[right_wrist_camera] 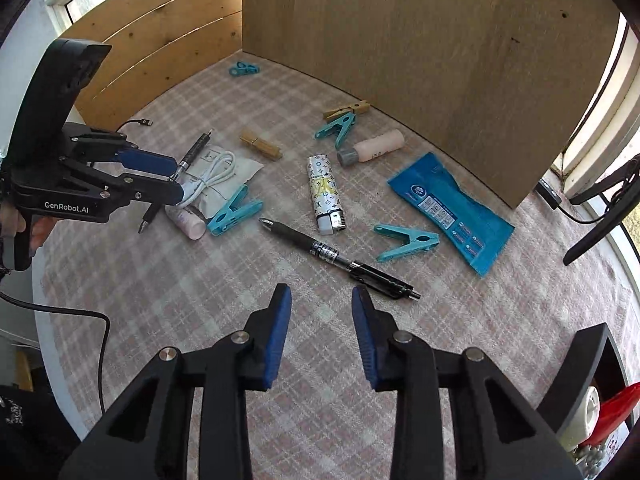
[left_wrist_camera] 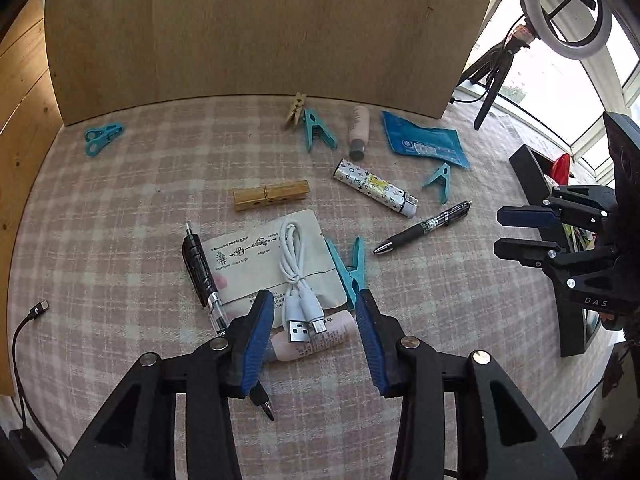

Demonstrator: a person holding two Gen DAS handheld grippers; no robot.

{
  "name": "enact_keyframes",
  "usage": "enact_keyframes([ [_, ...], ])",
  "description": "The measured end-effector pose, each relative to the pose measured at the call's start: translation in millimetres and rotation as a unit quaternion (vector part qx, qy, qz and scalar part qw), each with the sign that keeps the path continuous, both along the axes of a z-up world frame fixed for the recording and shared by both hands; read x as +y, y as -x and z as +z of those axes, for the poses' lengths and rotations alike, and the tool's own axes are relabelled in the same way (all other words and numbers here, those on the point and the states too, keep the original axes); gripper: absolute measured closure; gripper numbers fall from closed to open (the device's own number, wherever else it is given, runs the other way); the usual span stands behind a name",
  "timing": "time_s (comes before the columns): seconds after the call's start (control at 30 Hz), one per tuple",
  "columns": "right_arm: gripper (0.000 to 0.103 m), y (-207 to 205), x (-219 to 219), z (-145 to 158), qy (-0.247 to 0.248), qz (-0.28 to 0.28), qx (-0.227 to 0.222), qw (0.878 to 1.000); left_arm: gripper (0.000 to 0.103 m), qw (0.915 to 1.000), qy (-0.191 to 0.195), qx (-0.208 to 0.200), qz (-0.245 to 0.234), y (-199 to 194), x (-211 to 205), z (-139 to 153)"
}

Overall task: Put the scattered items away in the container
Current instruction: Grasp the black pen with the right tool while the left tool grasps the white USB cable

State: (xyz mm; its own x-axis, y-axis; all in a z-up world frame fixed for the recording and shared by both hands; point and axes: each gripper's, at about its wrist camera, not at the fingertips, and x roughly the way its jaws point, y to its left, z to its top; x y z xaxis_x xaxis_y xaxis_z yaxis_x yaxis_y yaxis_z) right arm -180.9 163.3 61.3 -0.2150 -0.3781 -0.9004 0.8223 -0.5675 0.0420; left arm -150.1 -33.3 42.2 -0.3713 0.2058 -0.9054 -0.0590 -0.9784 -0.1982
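Nearest my left lens, the left claw point(left_wrist_camera: 315, 312) stands partly open over a white USB cable point(left_wrist_camera: 296, 276). Its plugs lie between the blue pads, which do not touch them; nothing is gripped. I take that cable as my landmark.

Under the cable lies a paper sachet point(left_wrist_camera: 244, 264), and beneath the plugs a small pink bottle point(left_wrist_camera: 320, 340). To the cable's left, touching the sachet's edge, lies a black pen point(left_wrist_camera: 200, 272). Just right of the cable sits a teal clothes peg point(left_wrist_camera: 352, 272); beyond it, a wooden peg point(left_wrist_camera: 272, 197).

Further right of the cable I note a patterned lighter point(left_wrist_camera: 376, 188), a second black pen point(left_wrist_camera: 424, 226) and another teal peg point(left_wrist_camera: 439, 180). Beyond those lie a blue packet point(left_wrist_camera: 424, 140), a second pink bottle point(left_wrist_camera: 357, 132), a teal peg point(left_wrist_camera: 318, 130) and a small wooden peg point(left_wrist_camera: 295, 110).

My right claw point(right_wrist_camera: 322, 300) is partly open and empty, above bare checked cloth on the bench point(right_wrist_camera: 224, 292), well right of the cable, with the second pen's clip end just beside its right pad.

A black container point(left_wrist_camera: 560, 248) stands at the bench's right edge, far right of the cable; it already holds items I cannot identify.
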Motion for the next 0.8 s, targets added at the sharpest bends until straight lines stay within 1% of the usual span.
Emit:
enact_keyframes([
  [0.07,0.072,4,-11,-7,-0.014,0.021,0.001,1.000,0.064,0.9999,-0.008,-0.007,-0.002,4,3,-4],
  [0.23,0.072,14,-35,-23,-0.056,0.066,0.019,0.996,0.065,0.9999,-0.005,-0.013,0.000,12,6,-10],
  [0.33,0.072,19,-44,-33,-0.074,0.085,0.013,0.994,0.065,0.9999,-0.003,-0.014,0.003,15,5,-13],
  [0.43,0.072,19,-51,-43,-0.094,0.096,0.021,0.991,0.070,0.9997,0.004,-0.022,0.006,17,6,-18],
  [0.5,0.073,20,-52,-47,-0.101,0.092,0.015,0.991,0.073,0.9998,0.011,-0.018,0.005,16,7,-18],
  [0.53,0.077,19,-51,-47,-0.096,0.087,0.011,0.991,0.077,0.9997,0.016,-0.016,0.005,16,7,-18],
  [0.57,0.082,19,-50,-47,-0.095,0.084,0.006,0.992,0.079,0.9997,0.020,-0.017,0.005,16,7,-18],
  [0.63,0.087,17,-46,-47,-0.091,0.079,-0.002,0.993,0.082,0.9996,0.022,-0.017,0.006,17,6,-19],
  [0.67,0.091,16,-44,-46,-0.088,0.072,-0.008,0.993,0.083,0.9996,0.021,-0.018,0.007,17,5,-19],
  [0.7,0.091,16,-41,-46,-0.085,0.063,-0.015,0.994,0.086,0.9996,0.018,-0.018,0.010,17,3,-18],
  [0.8,0.092,17,-32,-44,-0.062,0.032,-0.042,0.997,0.087,0.9996,-0.005,-0.018,0.020,15,-4,-18],
])
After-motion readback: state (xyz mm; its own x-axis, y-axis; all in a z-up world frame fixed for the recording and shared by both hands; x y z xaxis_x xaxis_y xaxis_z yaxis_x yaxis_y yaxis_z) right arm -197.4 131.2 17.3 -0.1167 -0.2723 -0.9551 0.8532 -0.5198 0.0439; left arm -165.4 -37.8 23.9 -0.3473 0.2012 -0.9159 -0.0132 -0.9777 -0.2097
